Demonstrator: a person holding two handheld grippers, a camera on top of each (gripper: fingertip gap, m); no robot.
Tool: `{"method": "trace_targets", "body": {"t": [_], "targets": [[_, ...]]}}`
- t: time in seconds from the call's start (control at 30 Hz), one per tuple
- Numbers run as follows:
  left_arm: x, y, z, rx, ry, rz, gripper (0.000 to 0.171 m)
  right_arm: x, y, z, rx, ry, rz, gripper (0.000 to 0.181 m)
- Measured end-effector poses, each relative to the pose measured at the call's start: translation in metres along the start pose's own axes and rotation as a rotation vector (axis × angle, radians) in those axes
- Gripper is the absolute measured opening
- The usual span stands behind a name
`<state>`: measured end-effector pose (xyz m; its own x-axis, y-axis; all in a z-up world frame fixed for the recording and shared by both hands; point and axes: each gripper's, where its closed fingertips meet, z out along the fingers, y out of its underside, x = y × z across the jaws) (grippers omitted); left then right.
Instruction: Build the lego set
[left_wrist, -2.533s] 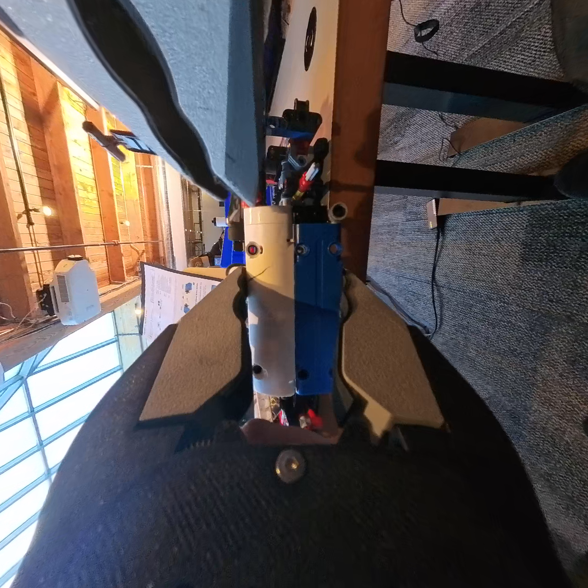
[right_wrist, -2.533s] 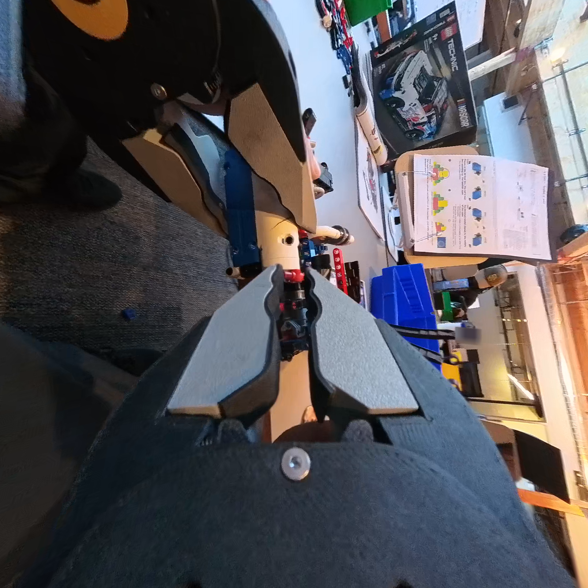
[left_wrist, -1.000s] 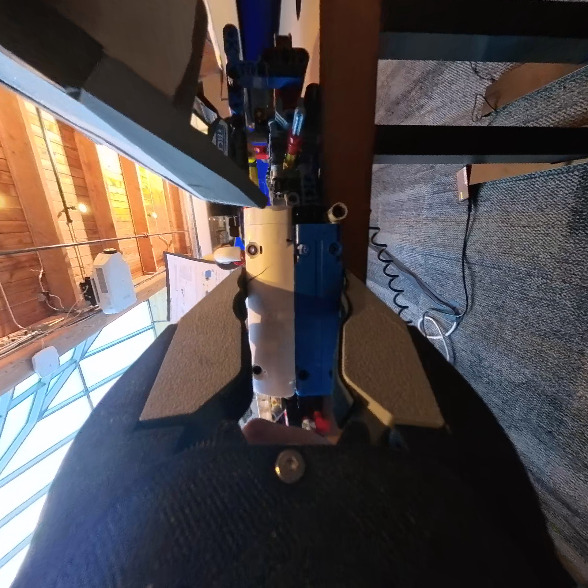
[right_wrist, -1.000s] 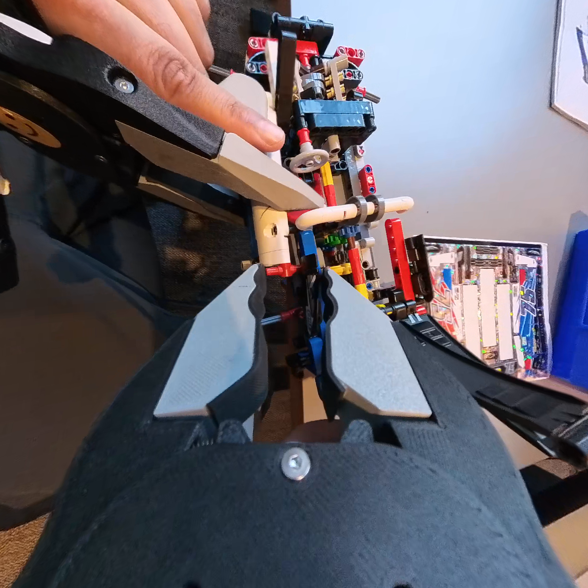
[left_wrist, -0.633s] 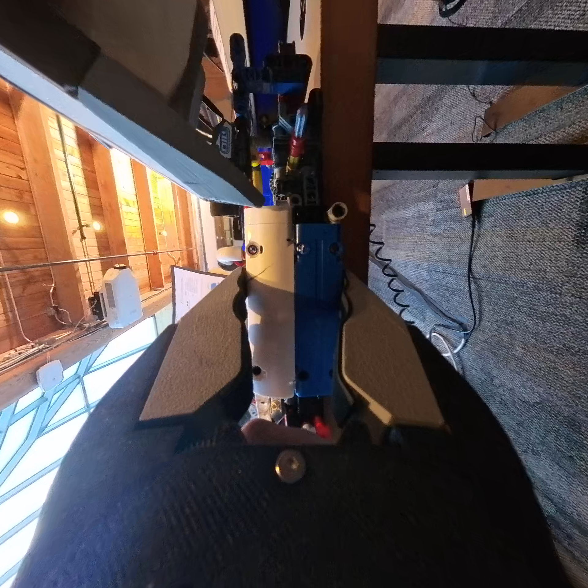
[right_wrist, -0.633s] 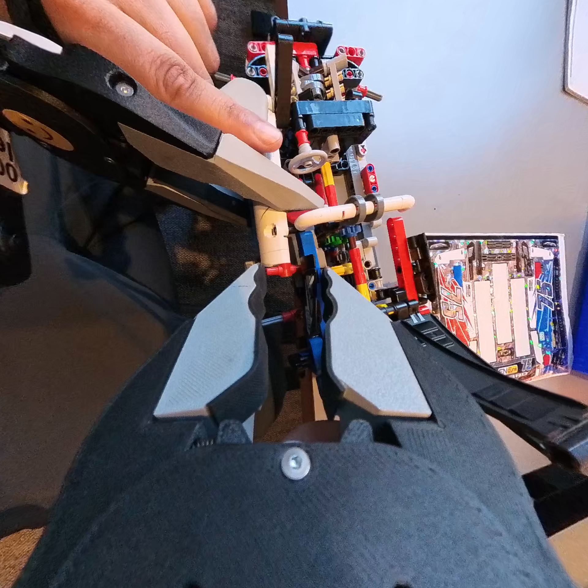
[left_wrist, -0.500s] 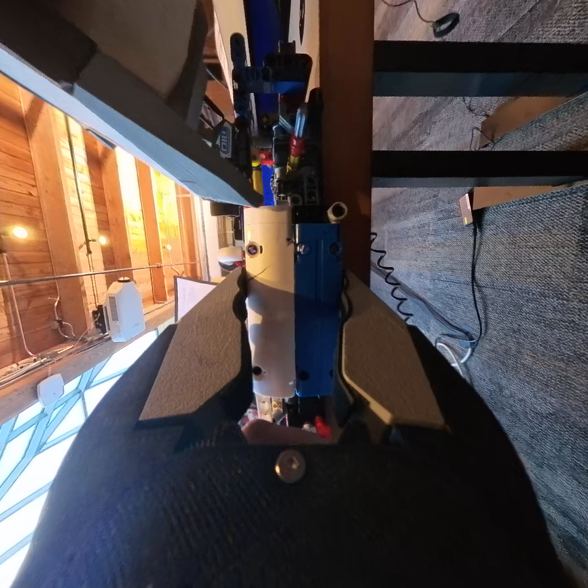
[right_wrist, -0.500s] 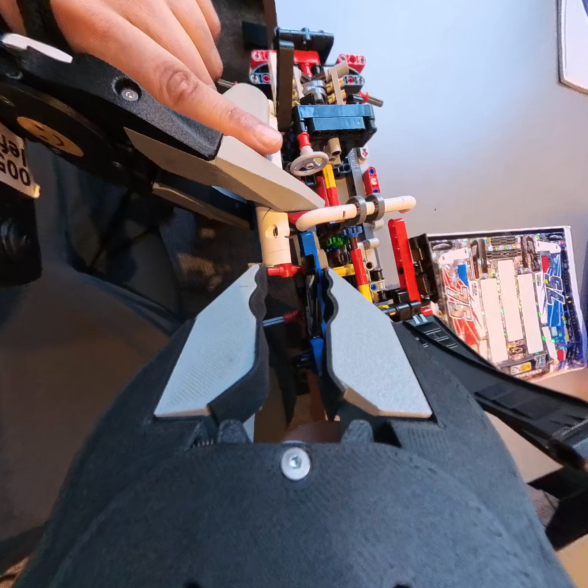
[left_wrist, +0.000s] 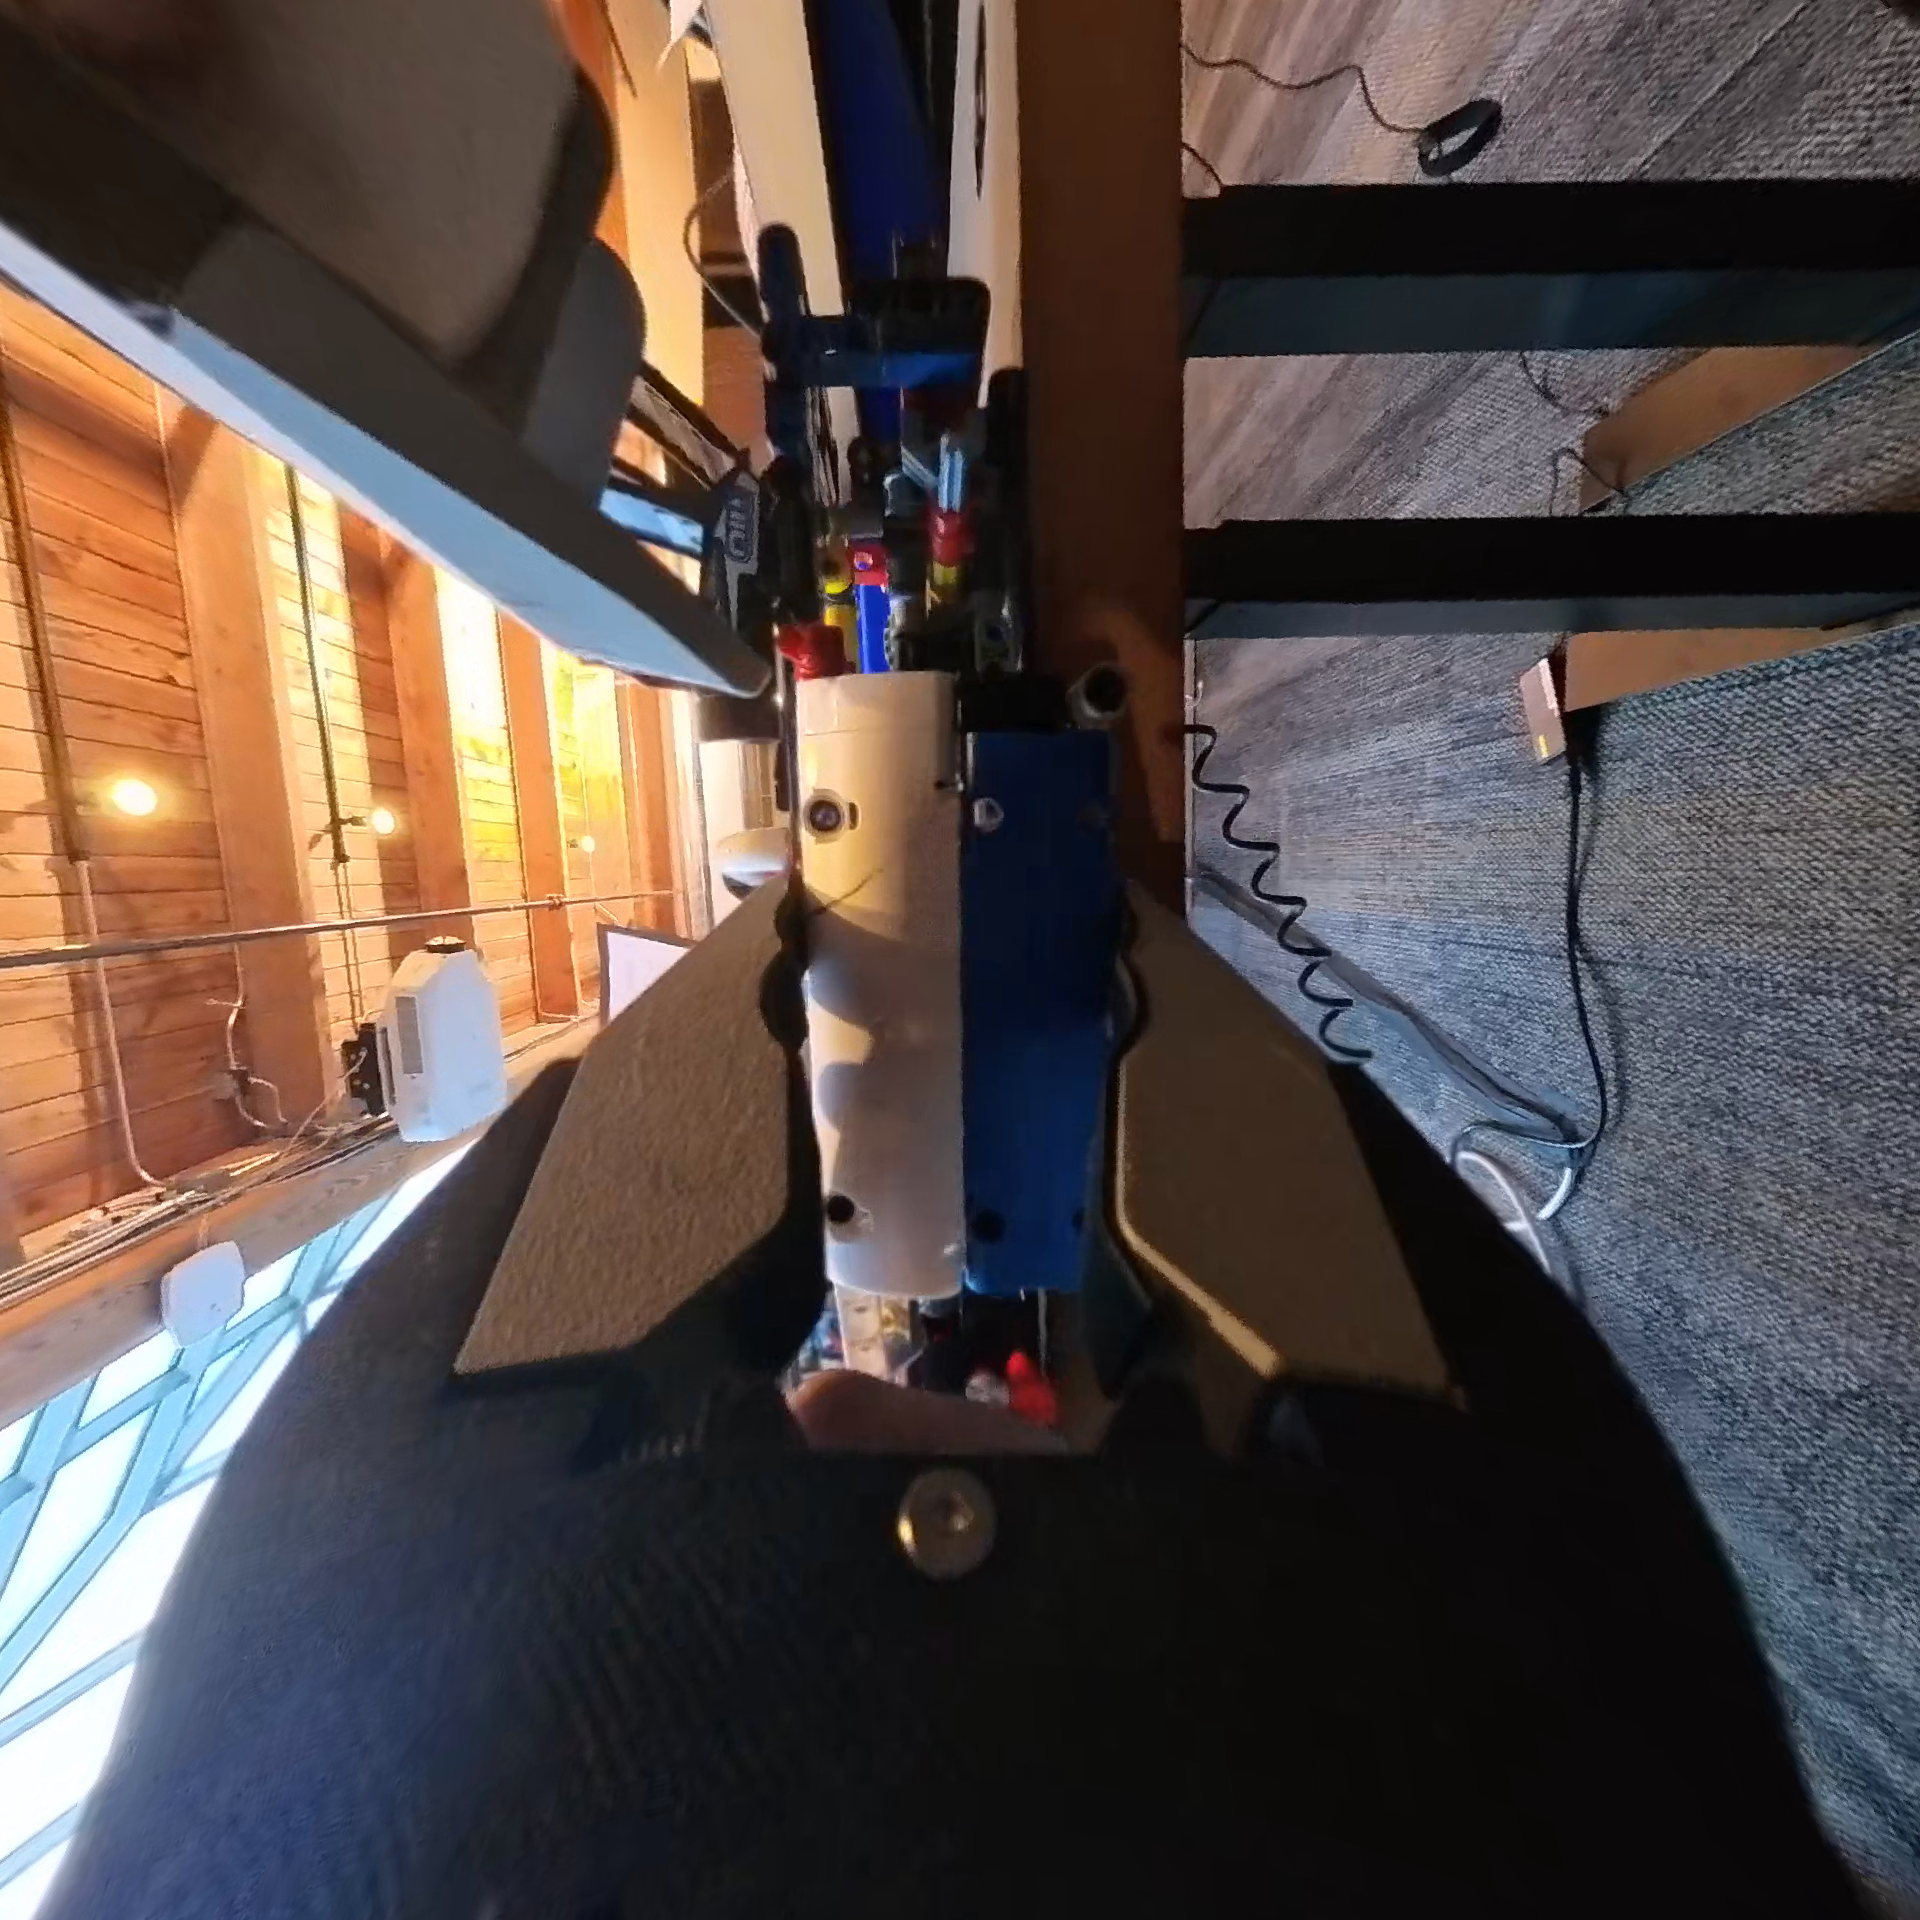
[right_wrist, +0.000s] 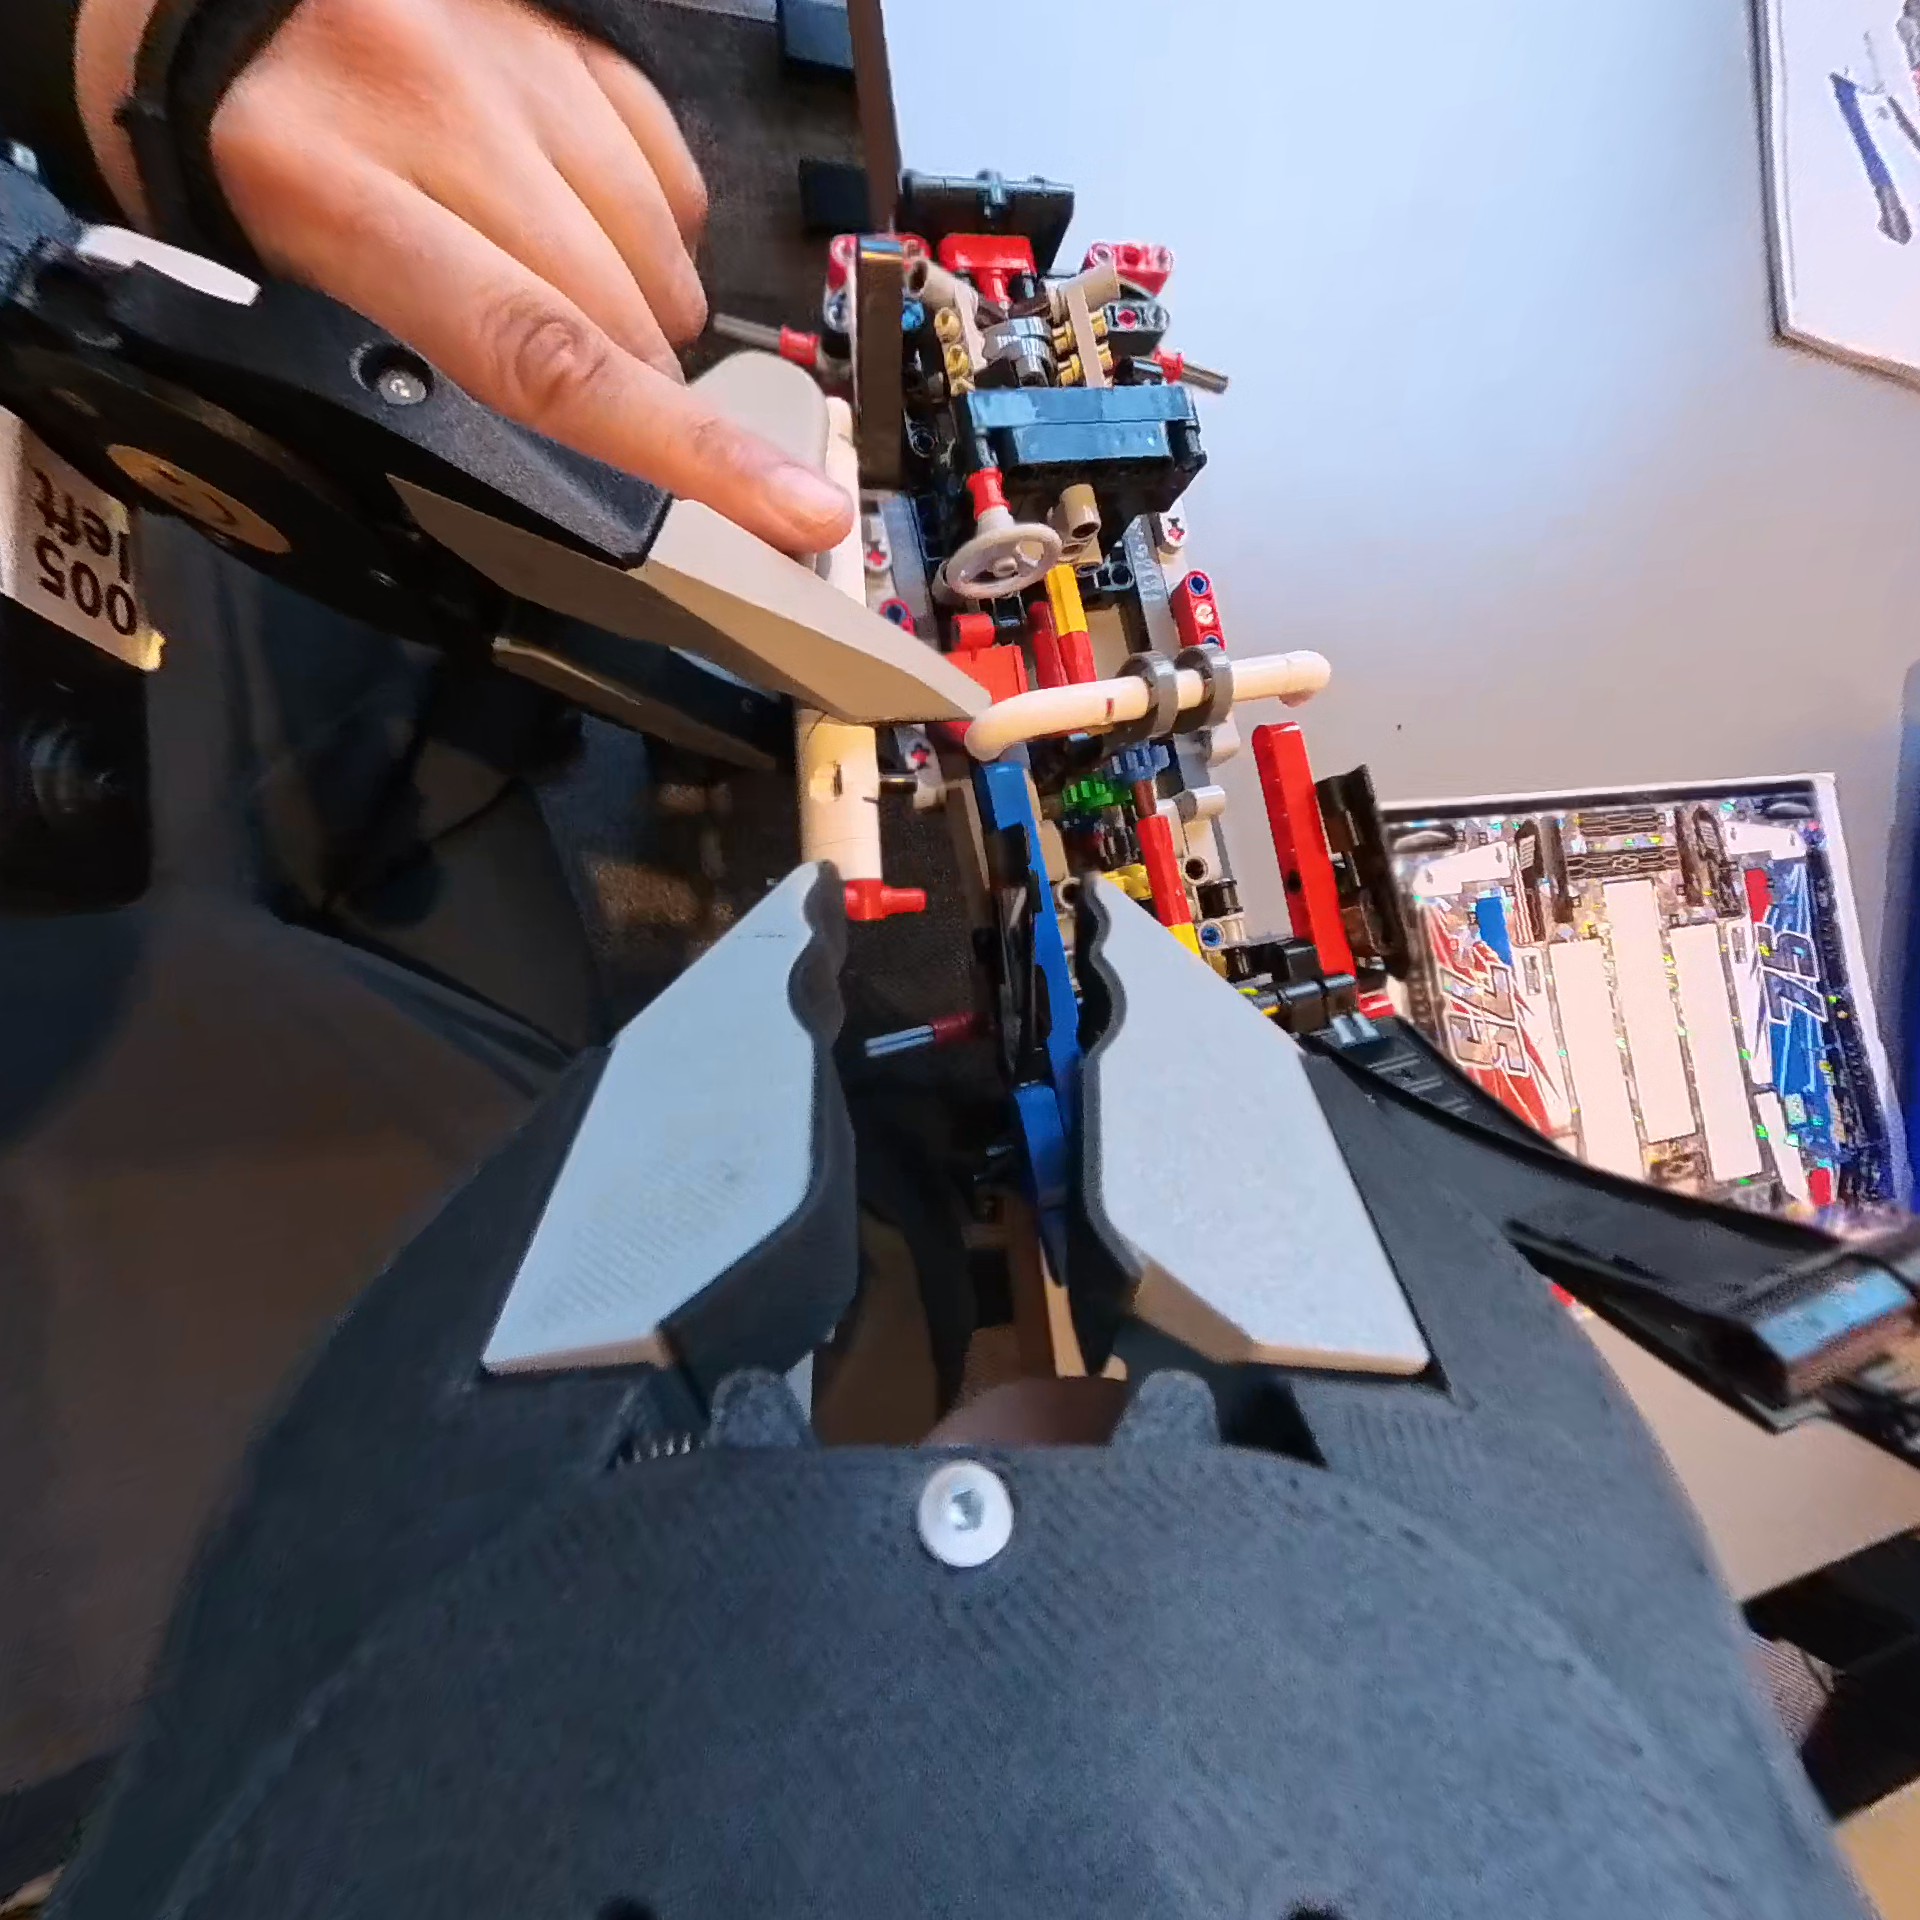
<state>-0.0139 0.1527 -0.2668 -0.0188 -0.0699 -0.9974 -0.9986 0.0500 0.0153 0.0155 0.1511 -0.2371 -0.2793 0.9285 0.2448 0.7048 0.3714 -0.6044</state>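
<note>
The half-built lego model (right_wrist: 1081, 436) is a car frame of black, red, yellow and blue beams with a white bar and a small steering wheel. It is held at the table edge. My left gripper (left_wrist: 956, 904) is shut on the model's white panel (left_wrist: 883, 987) and blue panel (left_wrist: 1039, 987). In the right wrist view its fingers (right_wrist: 790, 623) clamp the white panel, with a person's hand (right_wrist: 499, 239) on top. My right gripper (right_wrist: 956, 894) is open around the model's near end. A blue beam (right_wrist: 1039, 1039) lies against its right finger and the left finger stands clear. One of its fingers (left_wrist: 436, 447) shows at the upper left of the left wrist view.
A sticker sheet (right_wrist: 1642, 997) lies on the white table (right_wrist: 1455, 312) to the right of the model. A black strap (right_wrist: 1662, 1247) runs below it. The wooden table edge (left_wrist: 1101, 312), black table legs (left_wrist: 1558, 260) and cables on the carpet (left_wrist: 1558, 987) lie beyond the left gripper. My right fingertips sit around 5 centimetres from my left ones.
My right gripper's jaws have spread wider, and its left finger has come away from the model. My left gripper keeps its hold; the background behind it has shifted slightly.
</note>
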Motion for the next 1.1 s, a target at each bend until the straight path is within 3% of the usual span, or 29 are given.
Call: {"method": "trace_targets", "body": {"t": [0.4, 0.63, 0.77, 0.87, 1.1], "targets": [[-0.008, -0.007, -0.003, -0.030, -0.015, -0.030, 0.055, 0.006, 0.003, -0.010, -0.001, -0.062, -0.016, 0.051], [-0.008, -0.003, 0.008, -0.150, 0.007, -0.050, 0.055, 0.008, 0.013, -0.002, -0.052, -0.079, -0.048, 0.066], [-0.007, -0.011, 0.005, -0.139, 0.028, -0.087, 0.055, 0.006, 0.020, 0.005, -0.093, -0.098, -0.048, 0.068], [-0.003, -0.008, 0.005, -0.149, 0.033, -0.091, 0.055, -0.003, 0.019, 0.012, -0.086, -0.115, -0.012, 0.079], [-0.004, 0.011, 0.004, -0.165, 0.021, -0.076, 0.055, -0.015, 0.006, 0.011, -0.054, -0.085, 0.019, 0.076]]}}
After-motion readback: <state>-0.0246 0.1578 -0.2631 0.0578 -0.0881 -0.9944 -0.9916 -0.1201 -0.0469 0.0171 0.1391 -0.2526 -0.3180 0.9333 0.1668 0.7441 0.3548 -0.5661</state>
